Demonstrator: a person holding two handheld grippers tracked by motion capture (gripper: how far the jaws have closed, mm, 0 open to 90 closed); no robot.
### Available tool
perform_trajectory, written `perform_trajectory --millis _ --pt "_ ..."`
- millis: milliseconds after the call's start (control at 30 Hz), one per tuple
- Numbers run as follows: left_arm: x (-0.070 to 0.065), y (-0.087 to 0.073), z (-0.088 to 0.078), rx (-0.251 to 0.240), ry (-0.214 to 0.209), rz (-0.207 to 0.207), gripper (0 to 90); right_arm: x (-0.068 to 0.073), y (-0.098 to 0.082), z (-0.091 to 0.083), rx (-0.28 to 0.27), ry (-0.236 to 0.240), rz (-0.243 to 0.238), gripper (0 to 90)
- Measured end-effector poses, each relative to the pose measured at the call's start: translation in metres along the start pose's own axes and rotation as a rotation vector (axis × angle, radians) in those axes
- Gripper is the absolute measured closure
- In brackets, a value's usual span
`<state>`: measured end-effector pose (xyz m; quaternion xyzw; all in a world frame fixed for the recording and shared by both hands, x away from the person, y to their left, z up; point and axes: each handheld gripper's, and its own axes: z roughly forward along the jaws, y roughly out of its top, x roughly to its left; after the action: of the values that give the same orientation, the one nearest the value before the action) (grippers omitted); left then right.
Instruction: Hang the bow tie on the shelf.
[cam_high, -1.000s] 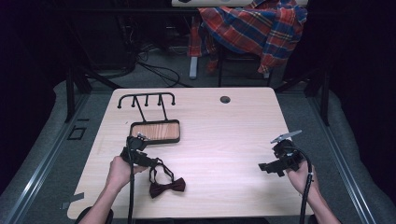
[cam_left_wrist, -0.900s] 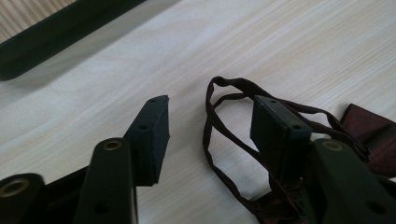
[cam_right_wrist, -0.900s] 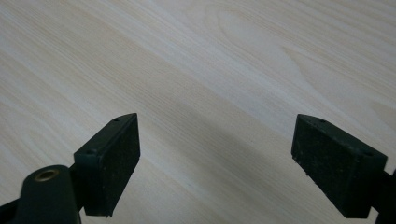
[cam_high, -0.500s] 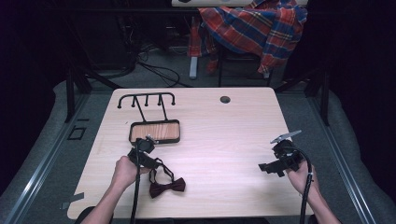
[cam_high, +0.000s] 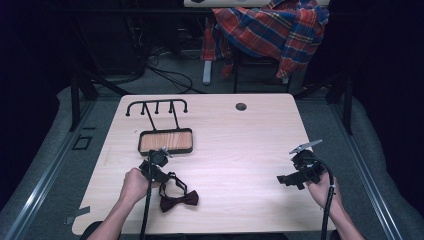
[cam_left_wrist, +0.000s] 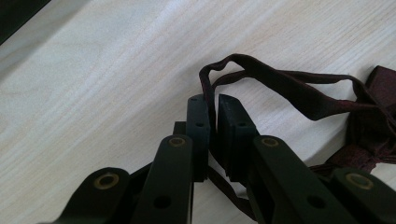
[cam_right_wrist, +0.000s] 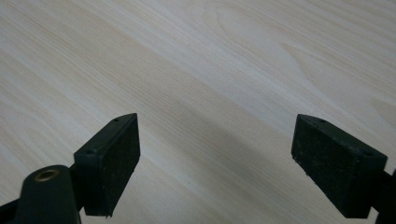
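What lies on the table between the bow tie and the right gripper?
Nothing: in the high view, bare table separates the bow tie from the right gripper.

The place looked like a lab or recording studio rather than a home. A pale wooden table (cam_high: 250, 150) with a cable hole (cam_high: 241, 106) stood on grey carpet between metal floor rails (cam_high: 45, 185), with black surroundings. Loose cables (cam_high: 165, 75) ran over the far floor, beside a plaid shirt (cam_high: 272, 30) draped on a chair.

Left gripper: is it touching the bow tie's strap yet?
Touching. In the left gripper view, the left gripper has its jaws closed on the dark red strap, which runs pinched between them.
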<state>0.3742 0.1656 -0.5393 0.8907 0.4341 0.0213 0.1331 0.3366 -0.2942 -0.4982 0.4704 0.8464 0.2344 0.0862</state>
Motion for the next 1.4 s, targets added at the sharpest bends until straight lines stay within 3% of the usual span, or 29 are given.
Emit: perform_trajectory --millis 467,800,933,1400 --pt "-0.002 0.0 0.003 0.03 0.024 0.027 89.1 -0.001 -0.001 0.001 -0.002 -0.006 0.011 15.4" --pt "0.002 -0.005 -0.008 -0.028 0.014 0.001 89.2 -0.002 -0.001 0.0 -0.001 -0.009 0.011 15.4" --pt "0.003 -0.006 -0.008 -0.026 0.013 -0.008 88.9 -0.001 -0.001 0.0 -0.001 -0.007 0.012 15.4" --pt "0.001 -0.002 0.003 0.036 0.036 0.016 76.8 -0.001 -0.001 0.0 0.003 0.0 0.009 15.4"
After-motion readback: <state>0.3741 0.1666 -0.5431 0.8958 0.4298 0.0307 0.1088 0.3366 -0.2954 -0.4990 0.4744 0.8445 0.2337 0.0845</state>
